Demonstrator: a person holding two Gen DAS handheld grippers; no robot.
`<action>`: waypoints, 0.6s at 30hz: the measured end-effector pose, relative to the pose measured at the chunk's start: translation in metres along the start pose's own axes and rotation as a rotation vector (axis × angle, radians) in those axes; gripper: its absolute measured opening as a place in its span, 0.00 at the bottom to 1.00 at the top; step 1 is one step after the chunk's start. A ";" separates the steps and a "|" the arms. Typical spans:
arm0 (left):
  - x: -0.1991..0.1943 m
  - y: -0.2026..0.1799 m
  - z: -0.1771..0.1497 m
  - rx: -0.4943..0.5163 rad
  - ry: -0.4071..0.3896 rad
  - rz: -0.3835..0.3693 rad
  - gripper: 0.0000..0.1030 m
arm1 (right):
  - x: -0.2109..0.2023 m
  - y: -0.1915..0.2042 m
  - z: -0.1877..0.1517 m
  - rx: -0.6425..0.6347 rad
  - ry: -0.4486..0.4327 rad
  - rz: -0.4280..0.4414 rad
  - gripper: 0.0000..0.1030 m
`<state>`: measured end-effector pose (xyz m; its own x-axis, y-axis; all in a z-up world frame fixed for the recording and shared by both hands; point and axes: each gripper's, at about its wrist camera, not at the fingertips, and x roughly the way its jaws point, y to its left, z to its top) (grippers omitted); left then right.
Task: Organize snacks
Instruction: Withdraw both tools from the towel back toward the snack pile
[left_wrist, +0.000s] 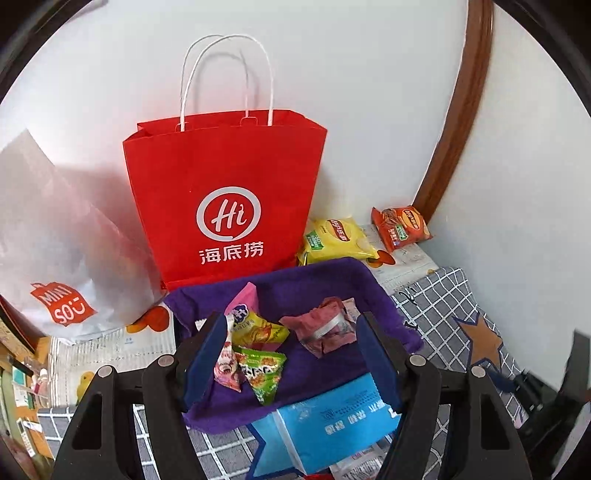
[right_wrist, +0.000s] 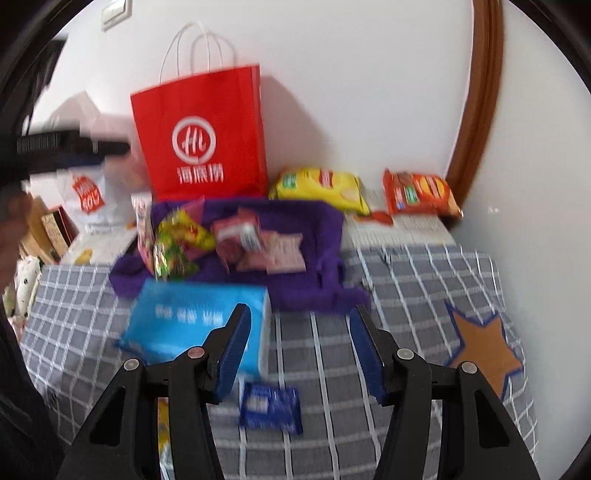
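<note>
Purple fabric bin (left_wrist: 325, 275) of crinkled snack packets (left_wrist: 258, 354)

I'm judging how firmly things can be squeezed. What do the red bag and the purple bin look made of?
Red bag: apparently matte paper, with crisp folds and twisted white cord handles. Purple bin: seemingly soft, fuzzy fabric; its rim sags and wrinkles.

Both my cameras give a bright, even daylight picture, with black fisheye corners all around. On my left view things are sharp; the red paper bag (left_wrist: 225, 192) throws a soft shadow toward nine o'clock on the white wall (left_wrist: 369, 92). The door frame (left_wrist: 461, 110) bows hard at two o'clock. My right view is smeared by motion: the bag's logo doubles and the blue packet (right_wrist: 269, 410) blurs.
</note>
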<state>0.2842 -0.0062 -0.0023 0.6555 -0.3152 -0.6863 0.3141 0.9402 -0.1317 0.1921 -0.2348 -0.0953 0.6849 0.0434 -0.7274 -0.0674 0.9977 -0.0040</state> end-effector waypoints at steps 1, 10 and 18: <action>-0.002 -0.002 -0.002 -0.001 0.005 0.002 0.68 | 0.001 0.000 -0.007 0.001 0.009 0.002 0.54; -0.025 -0.003 -0.032 0.029 0.043 0.096 0.68 | 0.040 -0.001 -0.062 0.055 0.130 0.081 0.58; -0.035 0.016 -0.080 -0.030 0.091 0.110 0.68 | 0.076 0.007 -0.084 0.107 0.213 0.153 0.63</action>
<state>0.2109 0.0307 -0.0376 0.6191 -0.1982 -0.7599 0.2226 0.9722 -0.0722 0.1827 -0.2292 -0.2077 0.5037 0.1929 -0.8421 -0.0728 0.9808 0.1812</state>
